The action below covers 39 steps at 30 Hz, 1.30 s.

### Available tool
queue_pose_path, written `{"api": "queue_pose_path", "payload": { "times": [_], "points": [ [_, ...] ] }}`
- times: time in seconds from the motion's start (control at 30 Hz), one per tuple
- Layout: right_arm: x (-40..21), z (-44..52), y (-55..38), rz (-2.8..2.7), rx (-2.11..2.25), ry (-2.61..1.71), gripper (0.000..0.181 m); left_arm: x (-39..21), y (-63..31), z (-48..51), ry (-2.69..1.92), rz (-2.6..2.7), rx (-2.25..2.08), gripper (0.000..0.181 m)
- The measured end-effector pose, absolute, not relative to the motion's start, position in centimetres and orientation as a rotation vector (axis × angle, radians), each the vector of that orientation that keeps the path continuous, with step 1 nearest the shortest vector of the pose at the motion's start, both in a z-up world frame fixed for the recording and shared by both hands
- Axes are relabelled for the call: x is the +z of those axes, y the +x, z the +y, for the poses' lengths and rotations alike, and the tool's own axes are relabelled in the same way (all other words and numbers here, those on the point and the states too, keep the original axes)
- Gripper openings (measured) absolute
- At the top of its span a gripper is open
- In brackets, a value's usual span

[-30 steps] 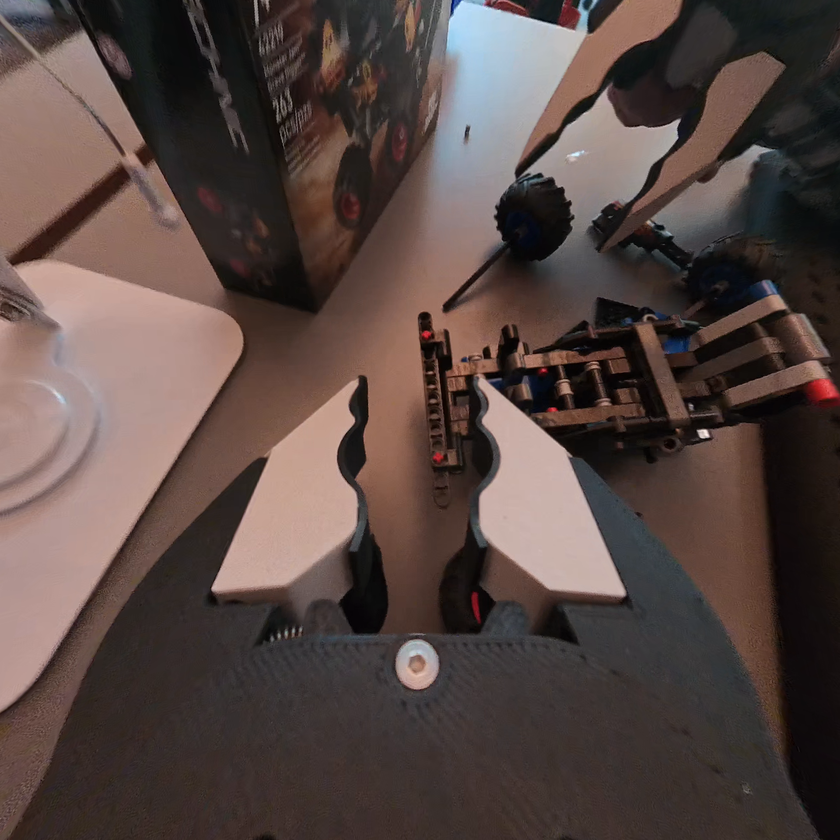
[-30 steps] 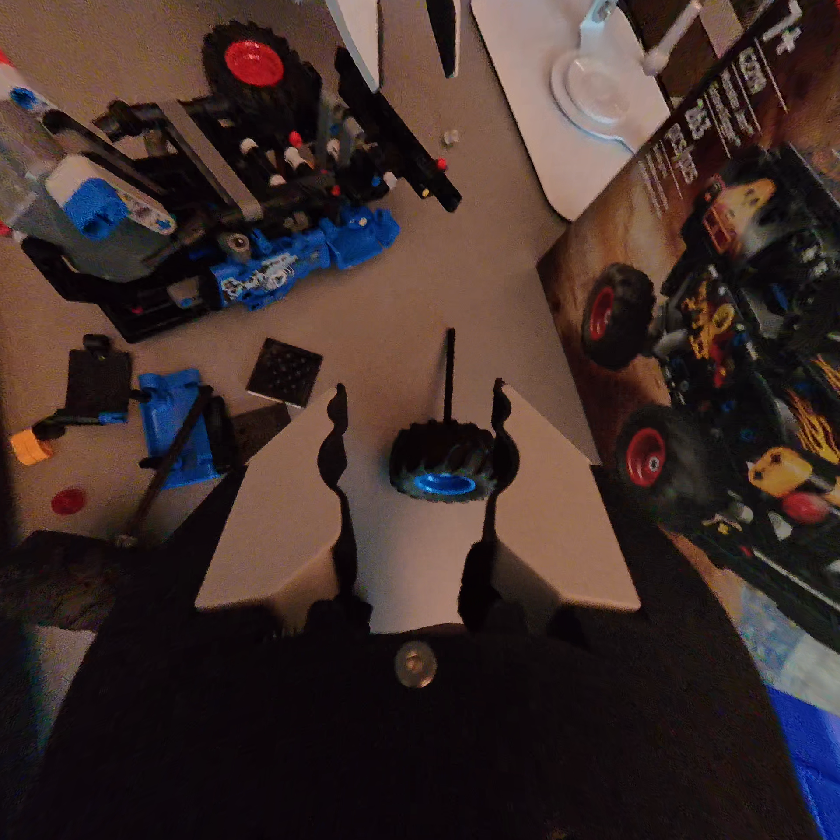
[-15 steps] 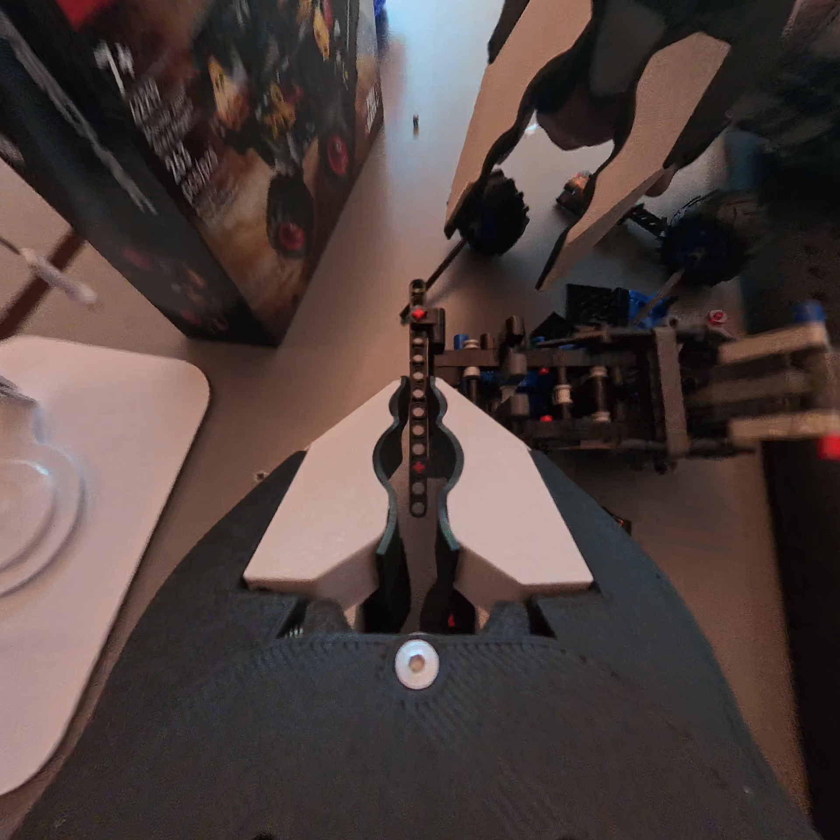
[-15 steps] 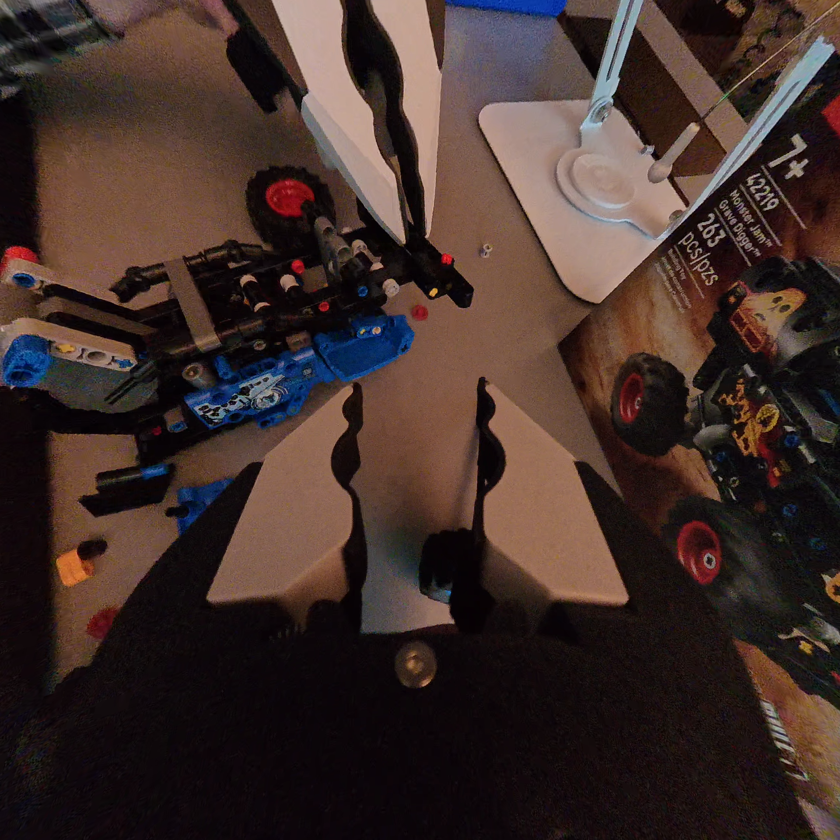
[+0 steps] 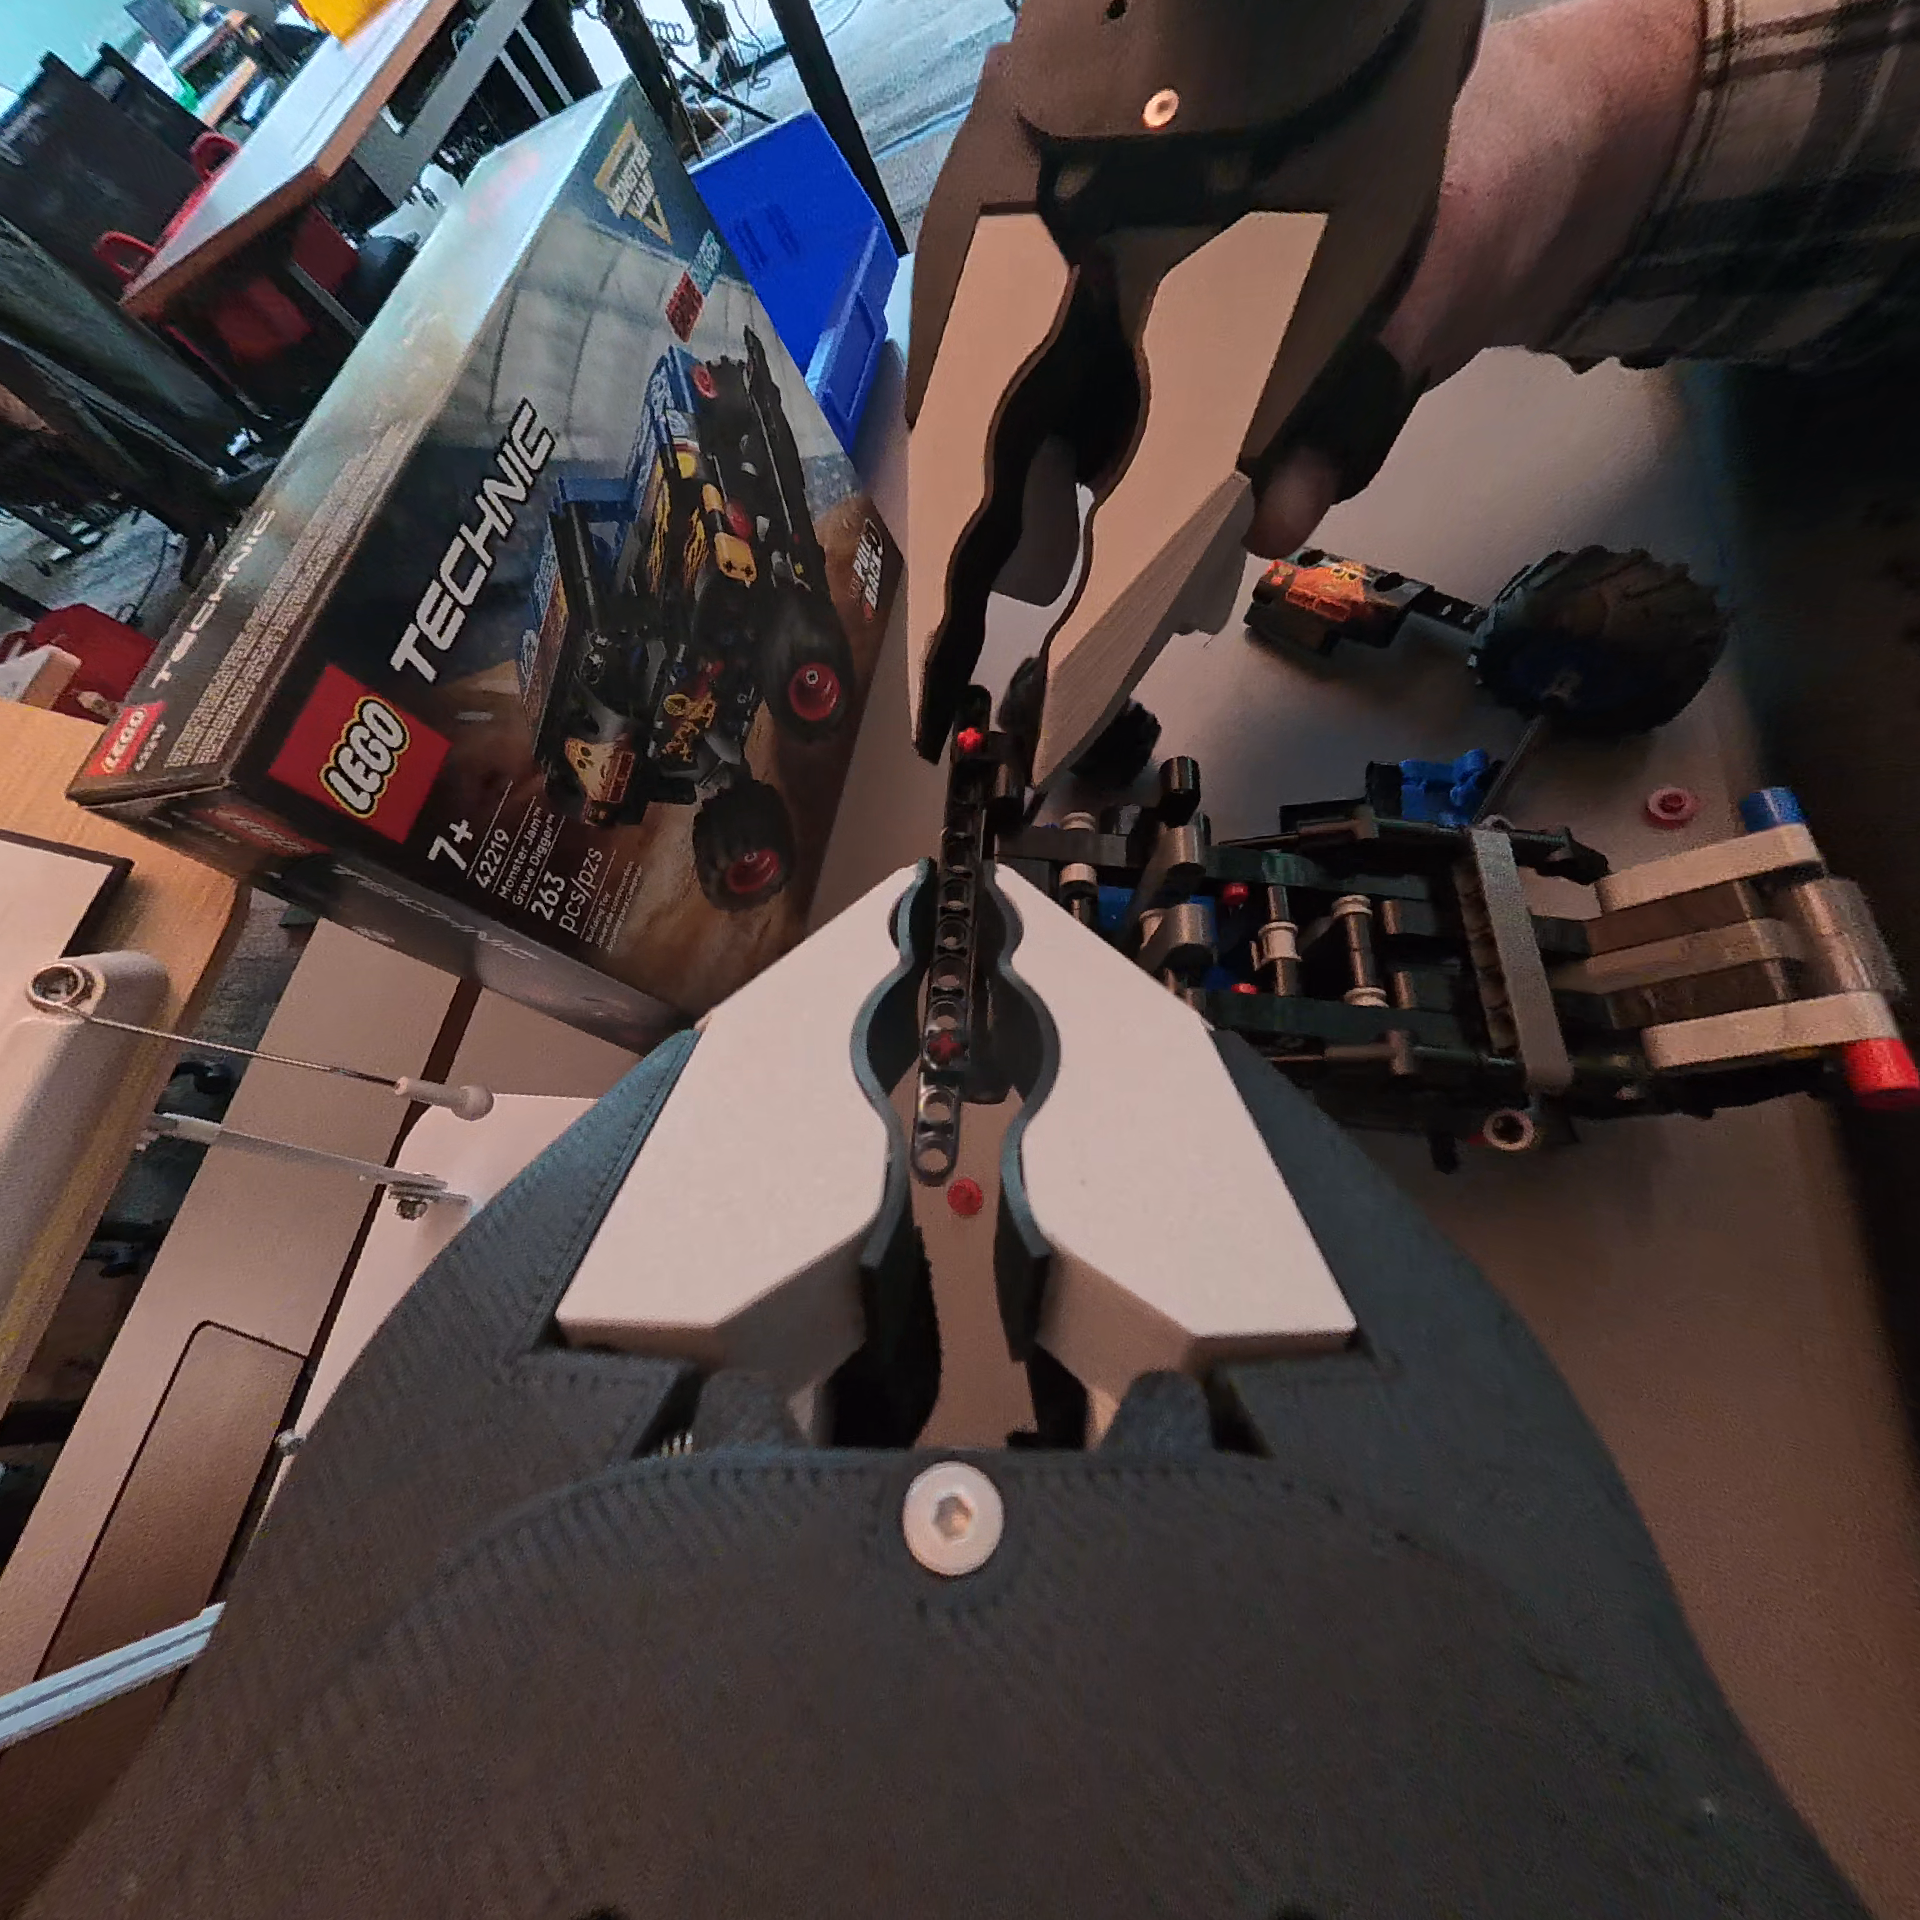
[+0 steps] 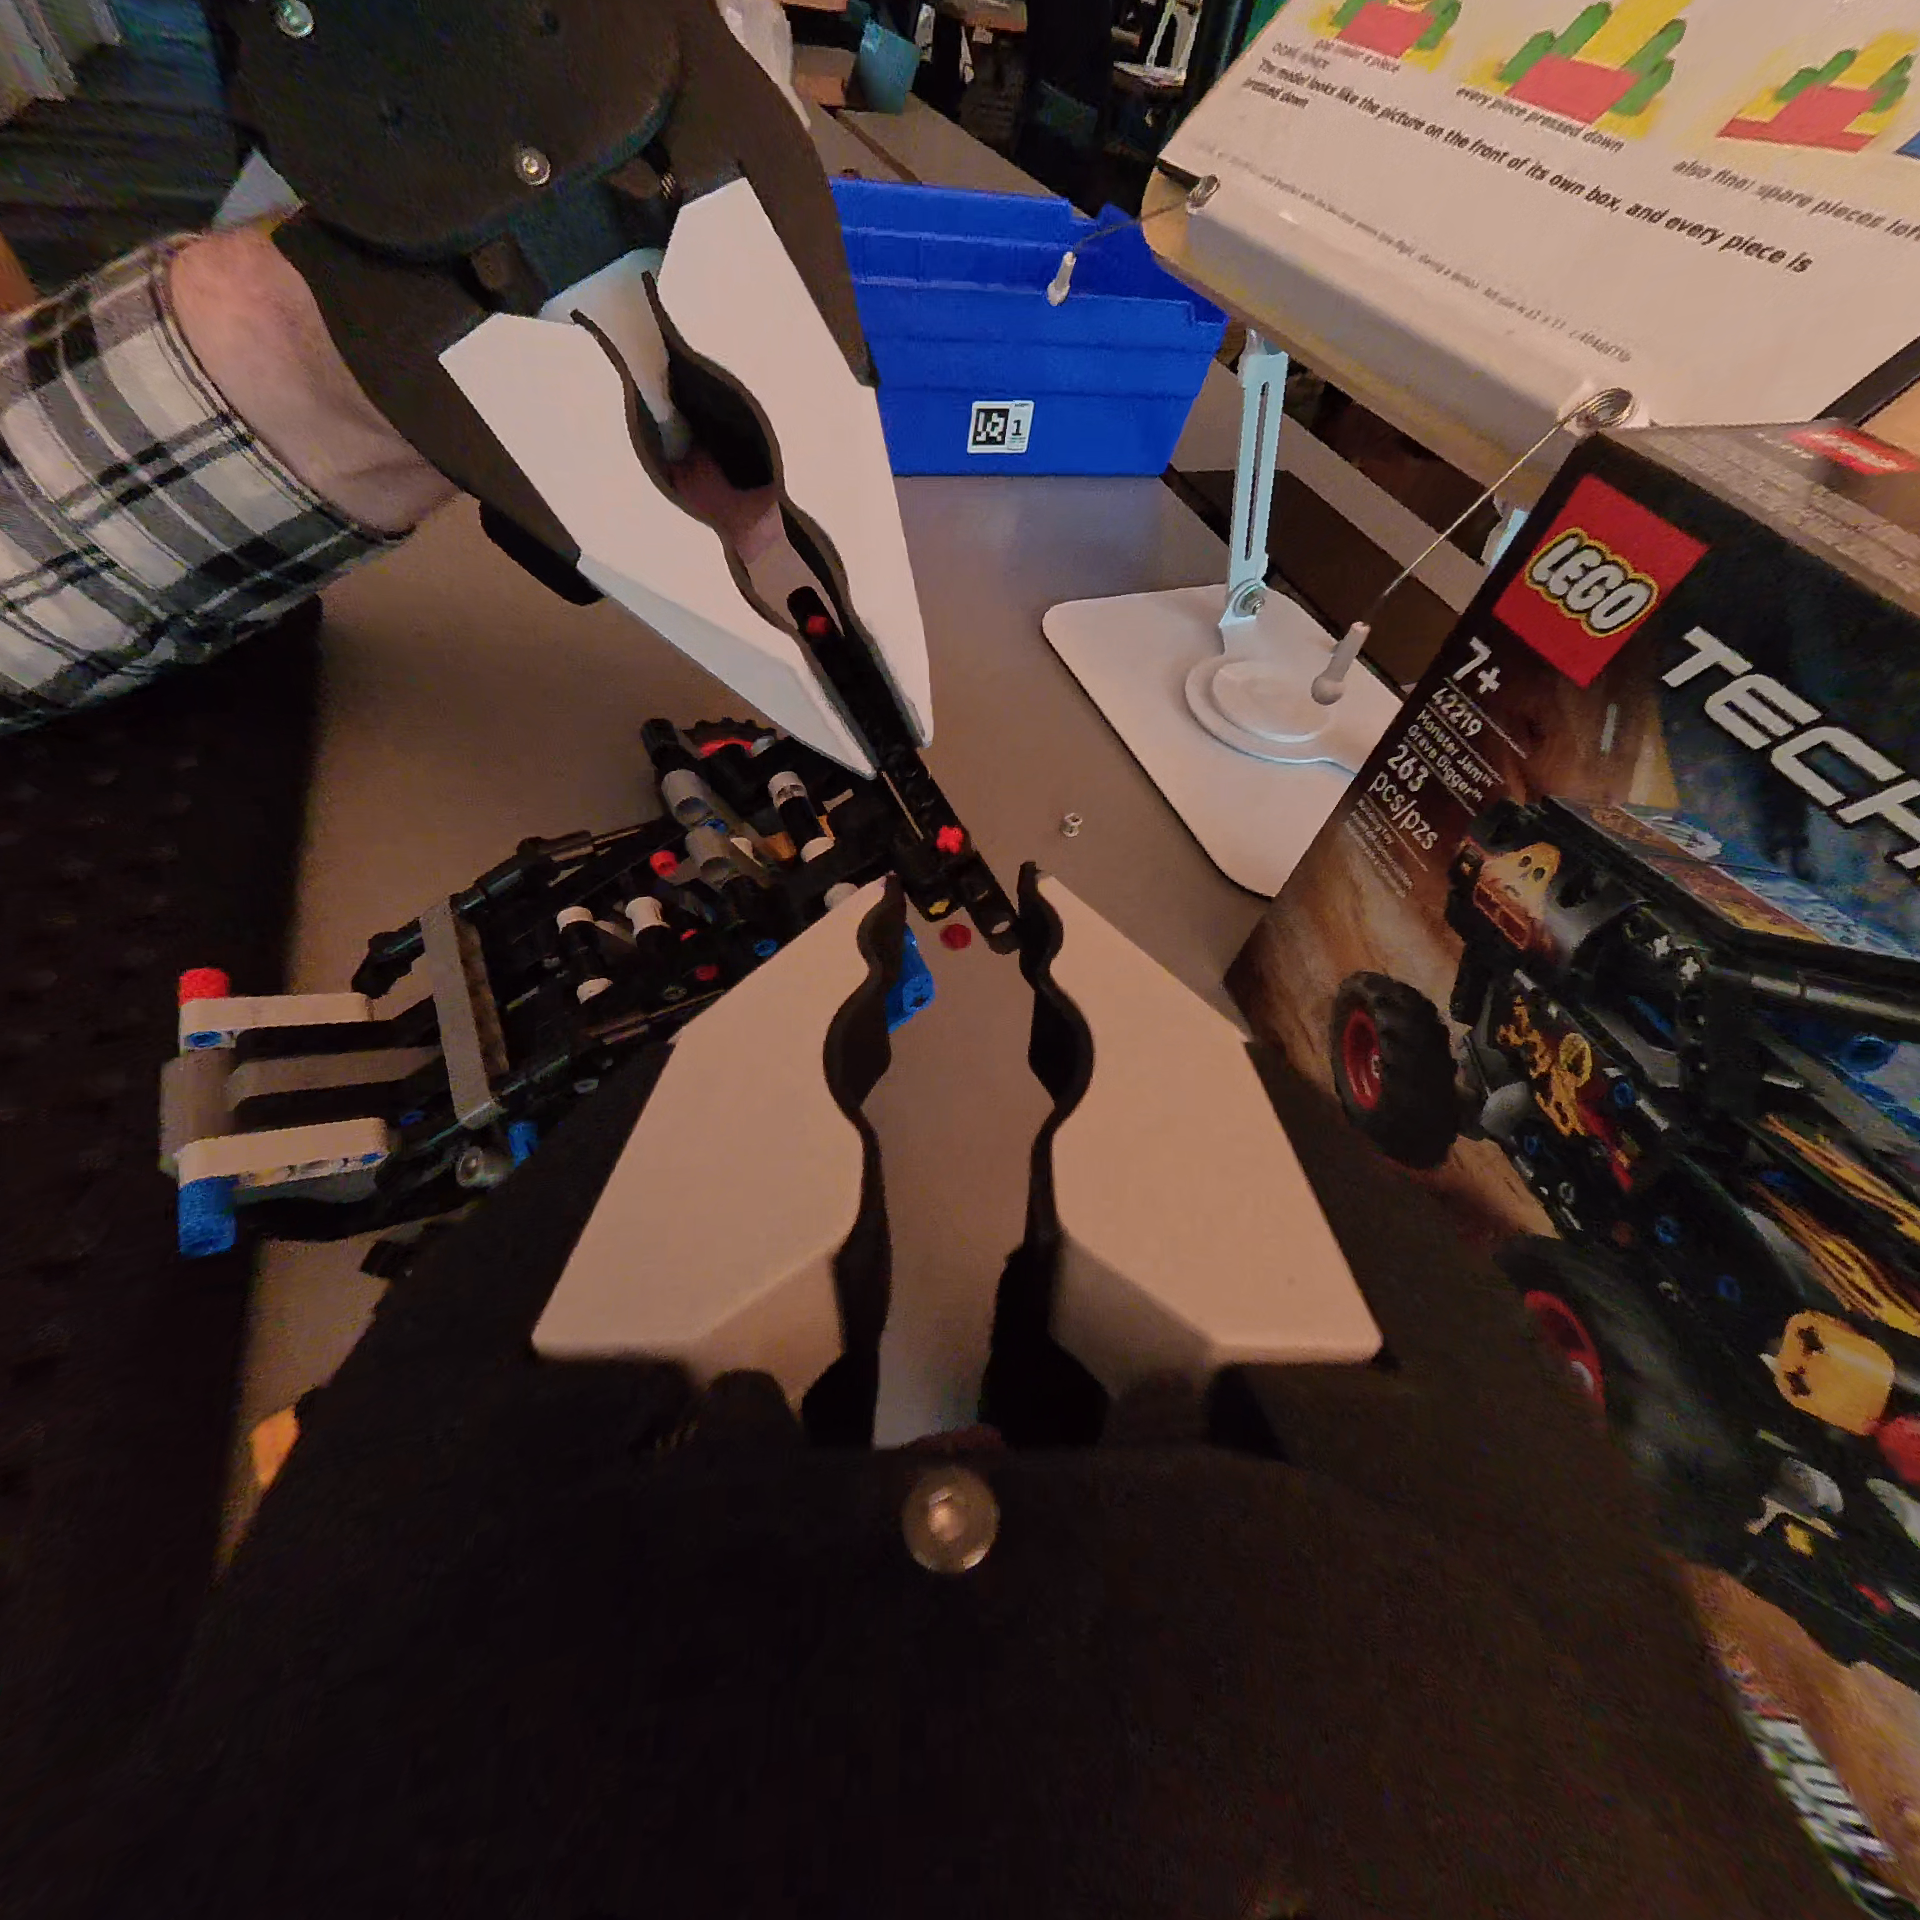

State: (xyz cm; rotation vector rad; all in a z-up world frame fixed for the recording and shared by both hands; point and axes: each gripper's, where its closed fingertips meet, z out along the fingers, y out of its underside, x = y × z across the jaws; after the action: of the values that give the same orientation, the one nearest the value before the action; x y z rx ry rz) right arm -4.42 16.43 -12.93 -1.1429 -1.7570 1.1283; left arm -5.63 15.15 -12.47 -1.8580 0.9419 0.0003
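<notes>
The long black perforated toy beam (image 5: 948,966) sits between the tips of the left claw (image 5: 951,904), at the front end of the half-built black and blue toy chassis (image 5: 1382,966), which lies on the grey tabletop (image 5: 1558,1351). The right claw (image 6: 954,904) is just beside the beam's far end, opposite the left claw. The printed cardboard toy box (image 5: 540,582) stands left of the chassis. A loose black knobby wheel on a thin axle (image 5: 1595,649) lies behind the chassis. A small round red stud (image 5: 963,1197) lies on the tabletop under the beam.

Printed writing marks the toy box (image 5: 499,582), instruction sheet (image 6: 1558,125) and bin sticker (image 6: 1000,426).
</notes>
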Motion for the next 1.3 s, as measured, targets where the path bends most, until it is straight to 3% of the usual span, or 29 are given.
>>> {"api": "queue_pose_path", "payload": {
  "times": [0.27, 0.53, 0.63, 0.8, 1.0, 1.23, 1.3],
  "points": [
    [-9.2, 15.6, -3.5, -1.666, 0.95, -0.876, 0.017, -8.8, -5.2, 14.1, -1.732, 0.873, -0.091, 0.006],
    [-7.8, 14.0, -3.3, -1.606, 0.696, -0.682, 0.015, -9.2, -6.8, 13.4, -1.722, 0.735, -0.357, 0.038],
    [-7.8, 13.5, -3.2, -1.606, 0.658, -0.637, 0.016, -8.9, -6.8, 13.2, -1.676, 0.736, -0.391, 0.015],
    [-7.8, 13.0, -2.9, -1.61, 0.698, -0.628, 0.017, -9.0, -6.4, 12.5, -1.661, 0.786, -0.288, 0.012],
    [-7.8, 12.4, -0.1, -1.69, 1.202, -0.734, 0.021, -9.2, -4.6, 10.4, -1.63, 0.892, 0.006, 0.009],
    [-11.1, 13.7, -0.6, -1.799, 1.103, -0.864, 0.036, -8.8, -1.4, 7.8, -1.538, 1.007, 0.244, 0.009],
    [-12.1, 12.9, -1.3, -1.841, 1.06, -0.856, 0.028, -8.8, -0.2, 7.2, -1.504, 1.04, 0.266, 0.008]
  ]
}}
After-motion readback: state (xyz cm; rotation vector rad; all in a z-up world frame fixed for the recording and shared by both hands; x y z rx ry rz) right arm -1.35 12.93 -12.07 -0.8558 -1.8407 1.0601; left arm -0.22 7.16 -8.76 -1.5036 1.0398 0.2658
